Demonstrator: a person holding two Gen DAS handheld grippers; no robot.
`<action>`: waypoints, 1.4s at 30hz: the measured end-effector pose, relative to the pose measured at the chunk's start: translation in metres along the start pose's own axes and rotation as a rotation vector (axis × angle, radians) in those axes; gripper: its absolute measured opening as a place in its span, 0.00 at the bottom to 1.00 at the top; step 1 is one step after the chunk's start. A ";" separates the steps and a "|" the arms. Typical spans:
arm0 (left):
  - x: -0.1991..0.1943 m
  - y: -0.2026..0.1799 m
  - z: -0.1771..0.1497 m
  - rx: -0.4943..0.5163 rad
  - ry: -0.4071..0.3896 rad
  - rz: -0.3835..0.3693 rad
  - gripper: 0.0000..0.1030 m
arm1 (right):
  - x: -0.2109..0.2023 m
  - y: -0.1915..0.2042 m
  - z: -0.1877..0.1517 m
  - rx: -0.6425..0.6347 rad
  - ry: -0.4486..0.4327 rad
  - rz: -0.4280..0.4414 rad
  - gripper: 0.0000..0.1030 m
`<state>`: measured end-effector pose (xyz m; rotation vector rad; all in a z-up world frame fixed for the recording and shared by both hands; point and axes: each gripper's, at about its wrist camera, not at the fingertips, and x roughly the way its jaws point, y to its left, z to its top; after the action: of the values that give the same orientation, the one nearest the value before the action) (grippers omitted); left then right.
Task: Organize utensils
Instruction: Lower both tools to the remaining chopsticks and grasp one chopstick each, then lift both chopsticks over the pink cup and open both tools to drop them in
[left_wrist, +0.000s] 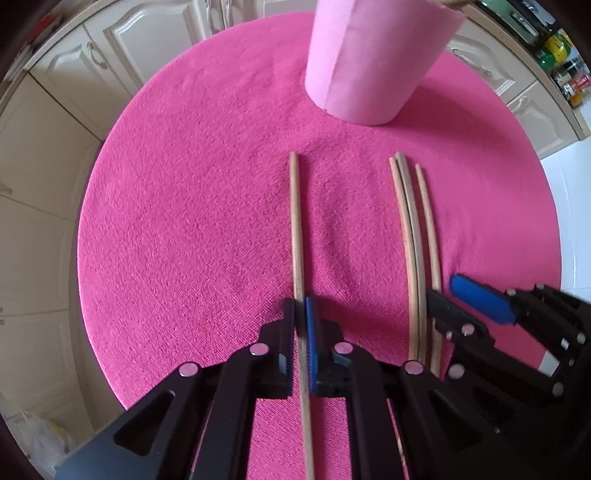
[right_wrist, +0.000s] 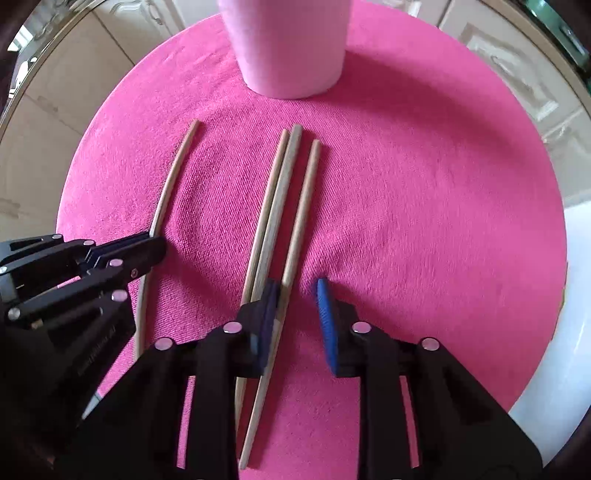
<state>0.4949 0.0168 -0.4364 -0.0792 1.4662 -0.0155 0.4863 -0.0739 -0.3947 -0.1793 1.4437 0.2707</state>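
Left gripper (left_wrist: 301, 325) is pinched shut on a lone chopstick (left_wrist: 295, 221) near the pink mat's (left_wrist: 184, 221) middle; right gripper (right_wrist: 297, 306), jaws apart, straddles the outermost of three chopsticks (right_wrist: 299, 221). Closing risks catching its neighbour, and the thin stick could swing before reaching the cup (right_wrist: 291, 48) at the far edge.

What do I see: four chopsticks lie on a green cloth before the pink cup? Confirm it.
Not quite: the cloth is pink, not green, as the right wrist view shows. Four chopsticks do lie on it before the pink cup.
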 end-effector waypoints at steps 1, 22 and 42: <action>-0.001 0.002 -0.002 -0.009 -0.005 -0.012 0.05 | 0.000 -0.002 0.000 0.004 0.001 0.015 0.13; -0.069 -0.003 -0.016 -0.006 -0.259 -0.142 0.05 | -0.040 -0.074 -0.015 0.163 -0.147 0.332 0.07; -0.145 -0.022 0.000 0.067 -0.592 -0.250 0.05 | -0.117 -0.085 -0.012 0.119 -0.419 0.444 0.07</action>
<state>0.4805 0.0037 -0.2907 -0.1948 0.8569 -0.2266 0.4877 -0.1673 -0.2836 0.2866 1.0638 0.5481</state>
